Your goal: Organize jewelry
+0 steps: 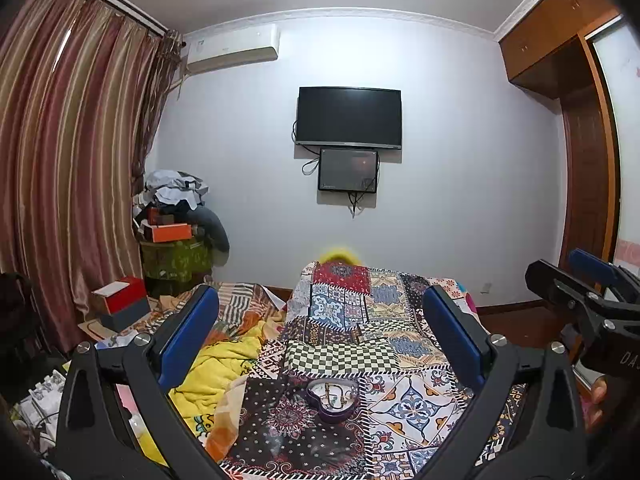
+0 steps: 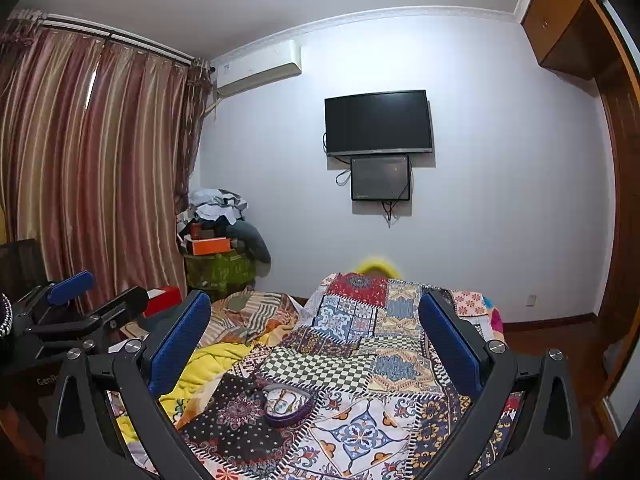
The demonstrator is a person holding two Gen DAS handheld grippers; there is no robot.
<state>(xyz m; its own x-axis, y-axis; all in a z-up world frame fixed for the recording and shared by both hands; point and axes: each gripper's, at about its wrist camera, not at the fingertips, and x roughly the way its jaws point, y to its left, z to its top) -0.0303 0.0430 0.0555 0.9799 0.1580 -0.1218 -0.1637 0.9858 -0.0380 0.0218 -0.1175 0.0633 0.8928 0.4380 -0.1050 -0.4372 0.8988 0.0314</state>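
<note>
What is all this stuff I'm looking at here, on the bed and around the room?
Heart-shaped purple jewelry box: one, open, jewelry inside, on quilt.
Patchwork quilt: one, multicoloured, covers bed.
Yellow blanket: one, left of quilt.
Black television: one, on wall.
Small dark screen: one, under television.
White air conditioner: one, high on wall.
Striped curtains: reddish-brown, left.
Orange box: one, on corner pile.
Left gripper: black, blue pads, jaws open.
Right gripper: same, jaws open.
</note>
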